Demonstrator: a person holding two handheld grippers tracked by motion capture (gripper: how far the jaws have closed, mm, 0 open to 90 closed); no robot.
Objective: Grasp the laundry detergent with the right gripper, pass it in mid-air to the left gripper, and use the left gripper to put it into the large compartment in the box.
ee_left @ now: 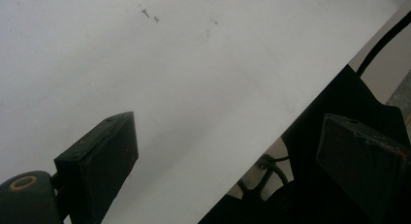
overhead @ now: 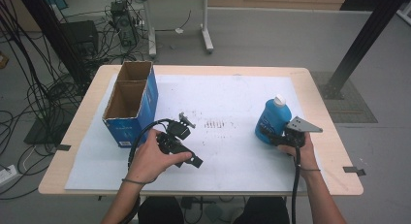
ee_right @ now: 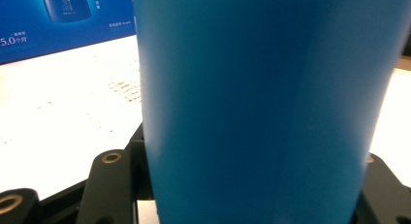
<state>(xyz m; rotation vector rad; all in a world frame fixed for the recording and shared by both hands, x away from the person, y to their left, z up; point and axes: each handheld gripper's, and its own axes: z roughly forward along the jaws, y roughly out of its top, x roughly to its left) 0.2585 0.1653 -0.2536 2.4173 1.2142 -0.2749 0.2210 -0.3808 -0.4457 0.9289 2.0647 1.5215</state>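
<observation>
Broadly, the wooden worktop (overhead: 320,136) fills the middle of the high view, and a white sheet (overhead: 228,103) covers most of it, with faint dark scuff marks (overhead: 215,123) near the centre. At the left of the frame an open-topped blue cardboard box (overhead: 143,105) stands on the sheet, its brown inside split into two compartments; its printed blue side also shows at the upper left of the right gripper view (ee_right: 63,20). At the right of centre in the high view a blue bottle (overhead: 272,118) with a white cap stands upright on the sheet, well apart from the box. The right gripper (overhead: 271,138) is at the bottle's lower body, held by the person's right hand (overhead: 298,153); in the right gripper view the bottle (ee_right: 261,107) sits between the black jaws, which appear to be grasping it. The left gripper (overhead: 194,161) lies low over the sheet at lower centre-left, in the left hand (overhead: 152,158). In the left gripper view its jaws stand wide apart, released, above the sheet (ee_left: 184,78), with nothing between them.
</observation>
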